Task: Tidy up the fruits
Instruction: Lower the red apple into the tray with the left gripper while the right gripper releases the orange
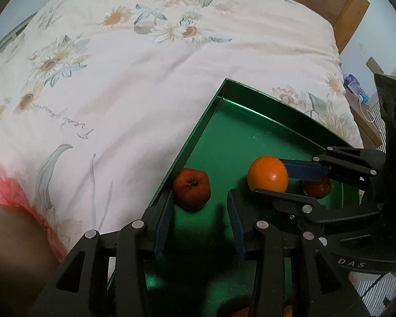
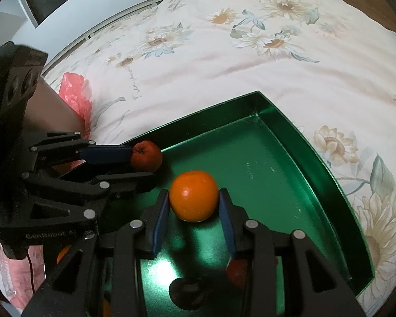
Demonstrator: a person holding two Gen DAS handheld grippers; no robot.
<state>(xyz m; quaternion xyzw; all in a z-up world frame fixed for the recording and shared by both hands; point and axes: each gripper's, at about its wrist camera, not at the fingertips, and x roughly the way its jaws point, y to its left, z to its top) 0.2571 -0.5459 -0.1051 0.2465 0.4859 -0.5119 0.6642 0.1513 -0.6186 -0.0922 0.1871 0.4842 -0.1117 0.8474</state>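
Note:
A green tray [image 1: 237, 132] [image 2: 290, 121] lies on the bed. An orange [image 1: 267, 173] [image 2: 193, 196] sits on the tray floor between the pads of my right gripper [image 2: 194, 198], whose jaws stand just beside it with a slight gap. A small red fruit [image 1: 191, 191] [image 2: 146, 155] rests against the tray's left wall. My left gripper [image 1: 198, 206] is open just behind it, not holding it. Another red fruit [image 1: 316, 187] [image 2: 237, 270] lies under my right gripper. A dark fruit [image 2: 188, 292] sits near the tray front.
The bed has a floral quilt [image 1: 145, 66] [image 2: 250, 52]. A pink plastic bag [image 1: 15, 195] [image 2: 75, 92] lies to the left of the tray. A wooden headboard [image 1: 343, 8] stands at the far right. More orange fruit [image 2: 63, 255] shows under the left gripper.

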